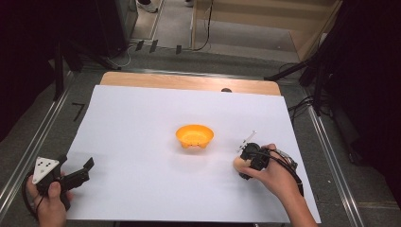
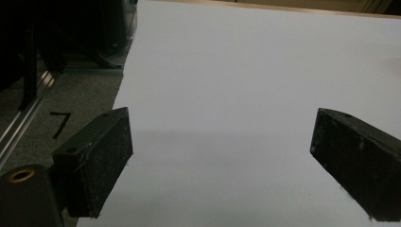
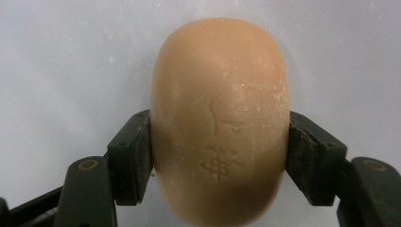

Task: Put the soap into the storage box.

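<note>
We had our right claw (image 3: 220, 156) squeezed on the smooth tan oval soap bar (image 3: 220, 118), at four o'clock on the white surface (image 1: 142, 123). Our left claw (image 2: 222, 161) was wide, holding nothing. Next, we guessed, lift toward the orange plastic bowl (image 1: 194, 135) at ten o'clock.

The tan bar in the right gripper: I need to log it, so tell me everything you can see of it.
The tan bar looks like soap: a smooth, rounded oval, matte and waxy, with characters pressed into its upper face and faint pale scuffs. The right gripper clamps its long sides between both black pads. It sits low over the white sheet, right of the orange bowl; whether it touches the sheet is unclear.
</note>
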Available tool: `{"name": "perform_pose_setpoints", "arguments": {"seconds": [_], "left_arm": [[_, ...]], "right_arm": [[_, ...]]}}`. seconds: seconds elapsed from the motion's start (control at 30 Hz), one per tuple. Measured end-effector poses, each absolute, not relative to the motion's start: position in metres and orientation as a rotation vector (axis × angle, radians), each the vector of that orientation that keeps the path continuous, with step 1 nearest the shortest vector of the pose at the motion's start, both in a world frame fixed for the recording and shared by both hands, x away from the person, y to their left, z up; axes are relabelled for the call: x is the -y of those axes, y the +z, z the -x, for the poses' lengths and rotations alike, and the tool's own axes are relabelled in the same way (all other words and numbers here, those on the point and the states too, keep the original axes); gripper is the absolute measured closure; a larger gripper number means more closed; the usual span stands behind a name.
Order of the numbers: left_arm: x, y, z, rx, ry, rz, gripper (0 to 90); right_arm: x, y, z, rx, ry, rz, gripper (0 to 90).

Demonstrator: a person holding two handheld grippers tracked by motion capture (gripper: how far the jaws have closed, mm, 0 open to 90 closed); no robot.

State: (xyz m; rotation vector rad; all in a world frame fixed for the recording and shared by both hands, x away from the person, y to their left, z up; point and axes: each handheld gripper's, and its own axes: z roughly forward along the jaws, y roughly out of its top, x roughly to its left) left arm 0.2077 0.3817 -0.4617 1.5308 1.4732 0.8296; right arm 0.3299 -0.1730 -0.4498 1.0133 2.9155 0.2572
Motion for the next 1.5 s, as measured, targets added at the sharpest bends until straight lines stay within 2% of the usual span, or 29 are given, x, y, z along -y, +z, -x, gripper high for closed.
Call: {"name": "perform_pose_setpoints", "arguments": {"seconds": [0.23,0.5,1.5], "left_arm": [[-0.382,-0.462,-0.208,-1.473,0.826,-1.532,7.2],[-0.382,-0.462,-0.208,-1.473,0.828,-1.531,7.2],[-0.382,-0.462,-0.208,-1.47,0.819,-1.529,7.2]], "right_arm": [[0.172,-0.443,-0.334,-2.949,0.312,-0.924,32.8],[0.165,-0.413,-0.341,-2.93,0.397,-0.829,32.8],[0.094,-0.357,-0.381,-2.94,0.427,-0.355,32.8]]}}
